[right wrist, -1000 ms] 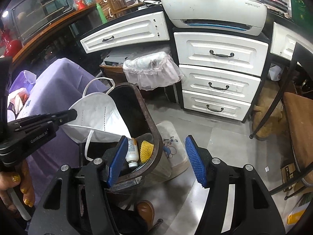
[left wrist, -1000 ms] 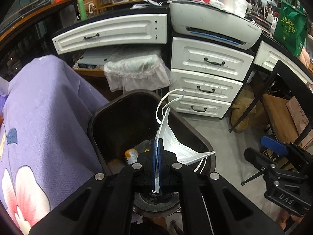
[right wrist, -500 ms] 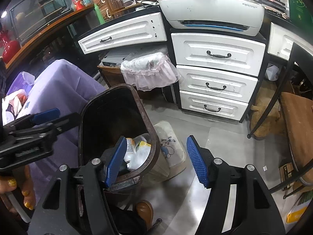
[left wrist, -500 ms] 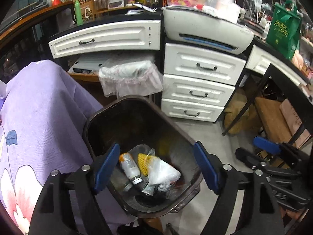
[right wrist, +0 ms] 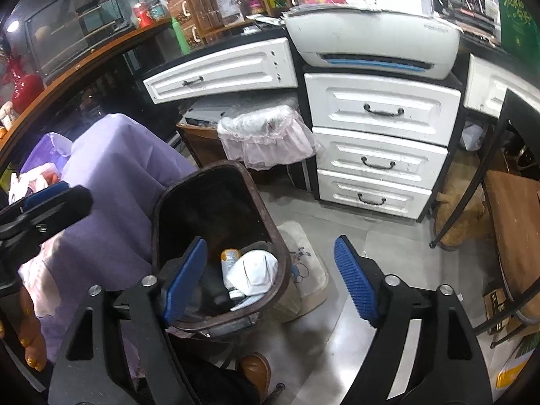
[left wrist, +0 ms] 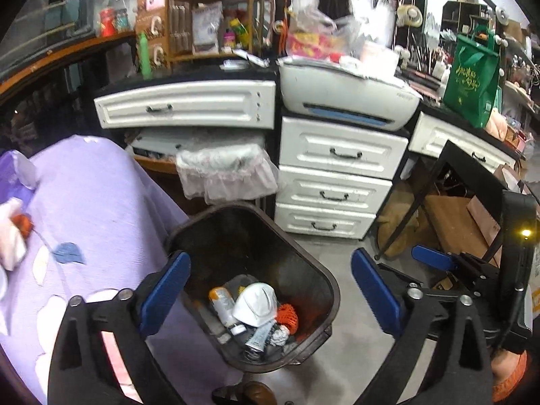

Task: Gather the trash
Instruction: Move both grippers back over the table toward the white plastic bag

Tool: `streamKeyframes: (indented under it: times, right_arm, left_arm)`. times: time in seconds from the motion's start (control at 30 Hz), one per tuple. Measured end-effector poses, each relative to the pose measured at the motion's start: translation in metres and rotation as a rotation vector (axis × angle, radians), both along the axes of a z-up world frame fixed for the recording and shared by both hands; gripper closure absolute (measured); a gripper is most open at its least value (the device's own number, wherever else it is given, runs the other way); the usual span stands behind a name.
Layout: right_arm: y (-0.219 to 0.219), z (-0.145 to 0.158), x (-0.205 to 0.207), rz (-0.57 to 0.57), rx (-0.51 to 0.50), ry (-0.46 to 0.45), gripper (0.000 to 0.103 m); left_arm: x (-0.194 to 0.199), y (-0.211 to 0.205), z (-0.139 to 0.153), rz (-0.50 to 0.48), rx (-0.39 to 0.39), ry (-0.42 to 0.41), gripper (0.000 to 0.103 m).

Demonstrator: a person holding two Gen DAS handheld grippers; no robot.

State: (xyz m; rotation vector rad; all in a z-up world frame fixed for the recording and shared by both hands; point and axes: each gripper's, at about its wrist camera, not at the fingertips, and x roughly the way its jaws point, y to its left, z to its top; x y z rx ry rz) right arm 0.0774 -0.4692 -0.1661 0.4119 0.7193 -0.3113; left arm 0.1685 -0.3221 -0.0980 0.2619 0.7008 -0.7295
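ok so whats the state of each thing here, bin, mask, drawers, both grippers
trash bin: open, no lid on, partly filled
face mask: inside the bin, on top of the other trash
drawers: all shut
left gripper: jaws opening, nothing between them
right gripper: jaws opening, holding nothing

Little lettering could be read. Far beyond the left gripper (left wrist: 270,290), up to its right, a green tote bag (left wrist: 472,77) on the dark counter carried pale Chinese characters, too blurred to make out. The same bag's characters edged into the right wrist view at the top right corner. Two boxes (left wrist: 156,42) on the wooden shelf, high above and left of the left gripper, each bore a large white "C". A small mark on the white printer (left wrist: 347,101) straight ahead stayed illegible.
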Motion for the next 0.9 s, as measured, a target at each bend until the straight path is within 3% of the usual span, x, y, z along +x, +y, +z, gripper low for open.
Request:
streamKeyframes:
  times: [0.4, 0.67, 0.9]
  right_arm:
    - [0.049, 0.052, 0.020, 0.140, -0.068, -0.101, 0.018]
    - [0.105, 0.084, 0.052, 0.328, -0.064, -0.175, 0.016]
    - [0.168, 0.103, 0.088, 0.500, -0.053, -0.204, 0.016]
  left_arm:
    - [0.012, 0.088, 0.040, 0.155, -0.056, -0.069, 0.006]
    - [0.035, 0.156, 0.042, 0.296, -0.051, -0.013, 0.006]
    - [0.040, 0.218, 0.051, 0.415, -0.008, -0.068, 0.006]
